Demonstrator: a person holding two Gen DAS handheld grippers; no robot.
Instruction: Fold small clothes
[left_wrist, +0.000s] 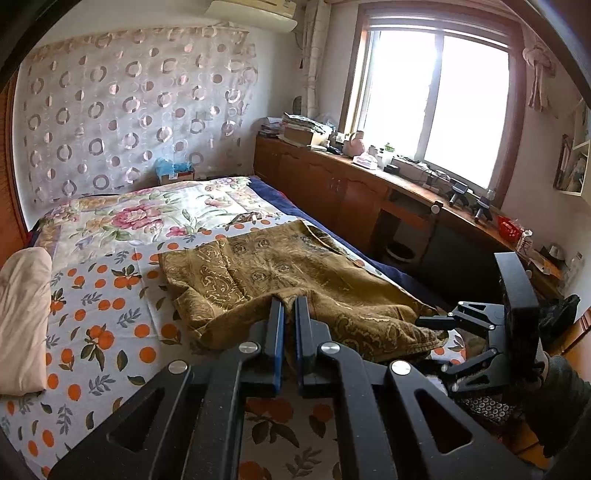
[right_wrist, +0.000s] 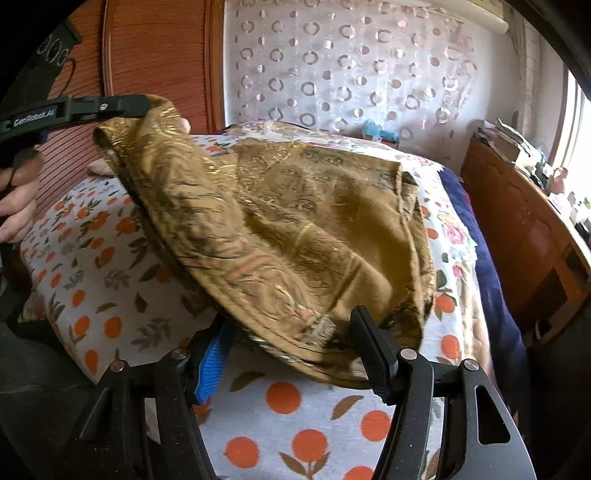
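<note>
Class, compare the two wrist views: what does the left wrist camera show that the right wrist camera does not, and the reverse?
Left wrist only: the folded beige cloth by the bed's edge, and the left gripper seen from behind, pinching the garment. Right wrist only: the right gripper, jaws apart around the garment's near edge. Both: the brown patterned garment on the orange-print sheet.

Left tongs (left_wrist: 290, 301) pinched shut on near edge of golden-brown patterned garment (left_wrist: 280, 273), spread over orange-print white bedsheet (left_wrist: 92, 306). Right tongs (left_wrist: 434, 343) low at right, beside garment's corner. Beige pillow (left_wrist: 24, 317) far left.
</note>
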